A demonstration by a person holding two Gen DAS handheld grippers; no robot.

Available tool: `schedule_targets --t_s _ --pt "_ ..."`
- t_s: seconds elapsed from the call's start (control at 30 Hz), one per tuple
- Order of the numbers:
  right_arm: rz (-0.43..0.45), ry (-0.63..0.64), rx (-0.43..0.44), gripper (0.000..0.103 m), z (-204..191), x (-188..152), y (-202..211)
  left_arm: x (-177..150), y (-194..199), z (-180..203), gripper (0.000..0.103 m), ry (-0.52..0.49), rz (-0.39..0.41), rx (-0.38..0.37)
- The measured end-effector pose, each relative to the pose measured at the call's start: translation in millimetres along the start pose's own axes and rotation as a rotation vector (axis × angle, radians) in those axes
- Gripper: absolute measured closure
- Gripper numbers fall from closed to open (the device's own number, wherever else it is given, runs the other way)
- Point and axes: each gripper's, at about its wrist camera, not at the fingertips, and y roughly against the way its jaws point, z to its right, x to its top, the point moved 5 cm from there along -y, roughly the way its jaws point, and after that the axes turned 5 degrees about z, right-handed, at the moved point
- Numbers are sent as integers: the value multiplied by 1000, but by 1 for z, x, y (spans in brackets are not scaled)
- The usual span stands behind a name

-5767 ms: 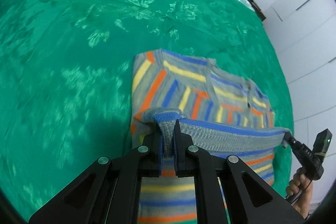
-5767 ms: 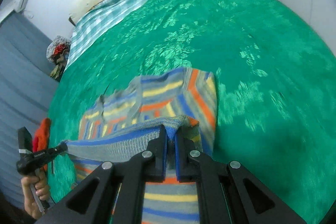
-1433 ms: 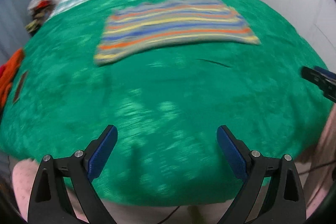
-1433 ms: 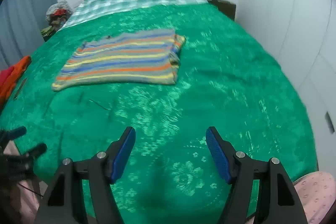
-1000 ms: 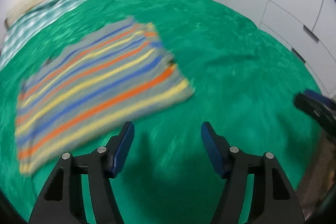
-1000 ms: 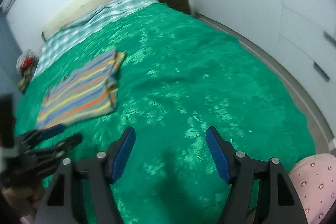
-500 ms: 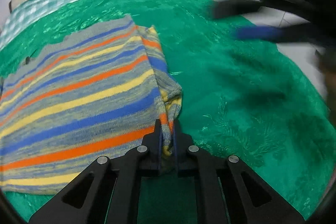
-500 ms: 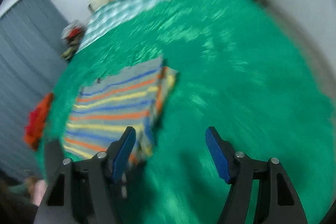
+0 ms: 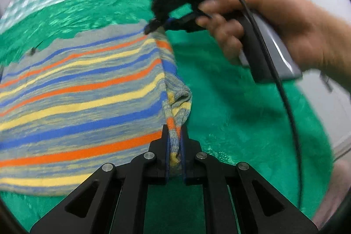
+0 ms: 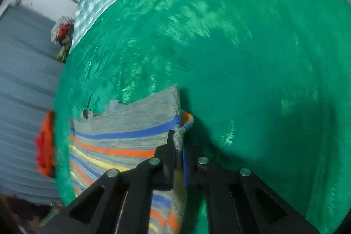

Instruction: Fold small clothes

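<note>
Left wrist: folded grey knit sweater w/ orange, yellow, blue stripes (image 9: pixel 83 98) lies on green bedspread (image 9: pixel 241 106); left gripper (image 9: pixel 174 142) fingers pinch its near right corner. Person's hand (image 9: pixel 285 21) w/ right gripper (image 9: pixel 156 25) at far corner.

Right wrist: right gripper fingers clamp sweater's edge; orange cloth (image 10: pixel 46 146) lies beside bed.

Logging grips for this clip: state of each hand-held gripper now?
Left hand-held gripper: shut on the striped sweater's near edge.
Right hand-held gripper: shut on the sweater's far corner.
</note>
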Motion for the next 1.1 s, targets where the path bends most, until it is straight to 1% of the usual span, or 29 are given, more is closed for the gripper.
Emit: schedule_targets --t_s 0.1,0.2,0.27,0.3,0.33,0.43,0.6,0.73,0.87,0.93,0.97,1.0,1.03,1.07,1.1 --pt "42 61 -17 98 -33 -1 20 6 32 -23 97 114 49 -25" --pt "65 118 25 98 -78 3 31 8 65 -59 97 232 95 -25" --pt "65 157 63 98 -117 4 27 3 84 -89 97 322 110 -18" --pt "63 173 75 98 -129 3 27 0 92 -101 97 354 116 -10" --pt "58 191 89 98 -148 0 23 -5 102 -120 97 398 127 7" --pt "29 235 123 98 -196 -10 -1 -20 121 -160 97 486 139 48" --pt "-23 287 162 98 -263 -30 -49 -43 143 -212 97 600 151 106" --pt "-57 333 157 98 -295 -42 -90 -60 148 -240 97 639 140 144" --pt "-86 338 138 98 -305 -53 -121 -69 145 -254 97 656 115 163" --pt "-90 320 148 98 -308 -55 -130 -70 146 -256 97 656 111 171" --pt "-89 308 159 98 -309 -55 -134 -72 146 -261 96 654 103 176" --pt "-88 299 184 98 -313 -56 -139 -73 146 -263 90 653 90 189" --pt "-81 286 222 93 -316 -56 -141 -77 146 -267 84 661 69 221" --pt "-65 254 263 83 -317 -56 -141 -79 147 -275 76 676 62 246" --pt "-55 229 289 72 -318 -54 -141 -83 152 -280 71 700 68 255"
